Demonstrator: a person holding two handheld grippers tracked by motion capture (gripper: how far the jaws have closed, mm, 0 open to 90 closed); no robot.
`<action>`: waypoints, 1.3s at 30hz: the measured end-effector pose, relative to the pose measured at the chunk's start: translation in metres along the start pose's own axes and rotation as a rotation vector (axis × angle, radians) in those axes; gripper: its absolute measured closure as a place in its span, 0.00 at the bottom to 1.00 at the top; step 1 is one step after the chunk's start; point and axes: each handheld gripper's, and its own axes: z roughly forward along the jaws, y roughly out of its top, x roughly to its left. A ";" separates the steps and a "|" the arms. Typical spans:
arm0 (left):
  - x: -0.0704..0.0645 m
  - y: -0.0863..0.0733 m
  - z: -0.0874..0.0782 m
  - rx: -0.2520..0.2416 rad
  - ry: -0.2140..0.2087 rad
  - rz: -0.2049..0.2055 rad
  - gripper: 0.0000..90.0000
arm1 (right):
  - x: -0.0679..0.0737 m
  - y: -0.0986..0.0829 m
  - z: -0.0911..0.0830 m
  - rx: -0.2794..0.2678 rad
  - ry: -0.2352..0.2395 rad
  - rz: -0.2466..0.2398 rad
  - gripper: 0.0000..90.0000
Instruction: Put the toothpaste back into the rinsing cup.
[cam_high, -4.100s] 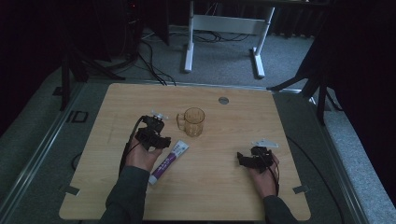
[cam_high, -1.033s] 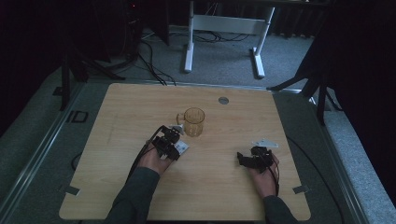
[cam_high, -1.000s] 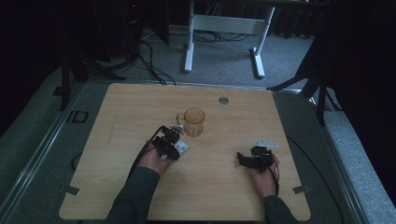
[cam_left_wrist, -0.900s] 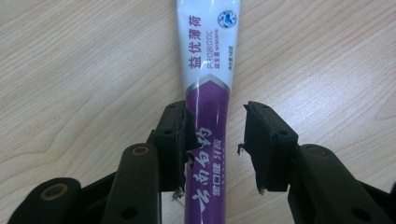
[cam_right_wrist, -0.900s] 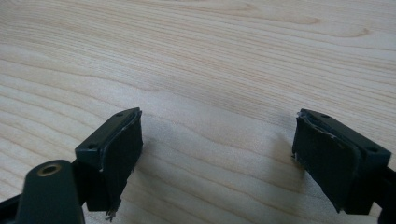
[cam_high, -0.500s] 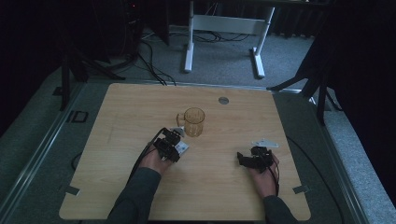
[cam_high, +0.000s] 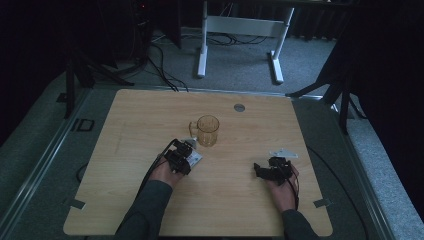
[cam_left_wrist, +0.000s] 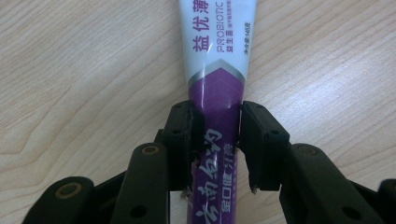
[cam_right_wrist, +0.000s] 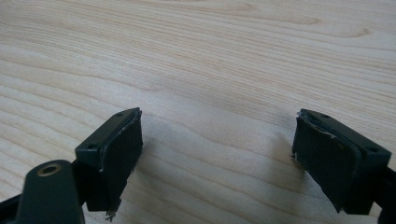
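Purple-white toothpaste tube (cam_left_wrist: 216, 93) flat on table, clamped between left tongs (cam_left_wrist: 215, 140).

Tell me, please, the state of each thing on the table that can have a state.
Toothpaste tube: lying flat, clamped by the left hand-held gripper.
Glass mug: upright, looks empty.
Left hand-held gripper: shut on the tube.
Right hand-held gripper: open, holding nothing, low over the table.

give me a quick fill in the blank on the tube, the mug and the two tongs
1. The left tongs are shut on the ____ end of the tube.
2. The right tongs are ____, with bare table between the jaws.
3. In the high view, the mug stands just beyond the ____ tongs.

Missing words: purple; open; left
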 end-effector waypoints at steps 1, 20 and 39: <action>0.000 0.001 0.001 0.002 -0.002 0.000 0.70 | 0.000 0.000 0.000 0.000 0.000 0.000 0.18; 0.008 0.003 0.015 0.027 -0.053 -0.038 0.70 | 0.000 0.000 0.000 0.000 0.000 -0.001 0.18; 0.031 -0.011 0.005 -0.025 -0.155 -0.095 0.79 | 0.000 0.000 0.000 0.000 0.000 0.001 0.18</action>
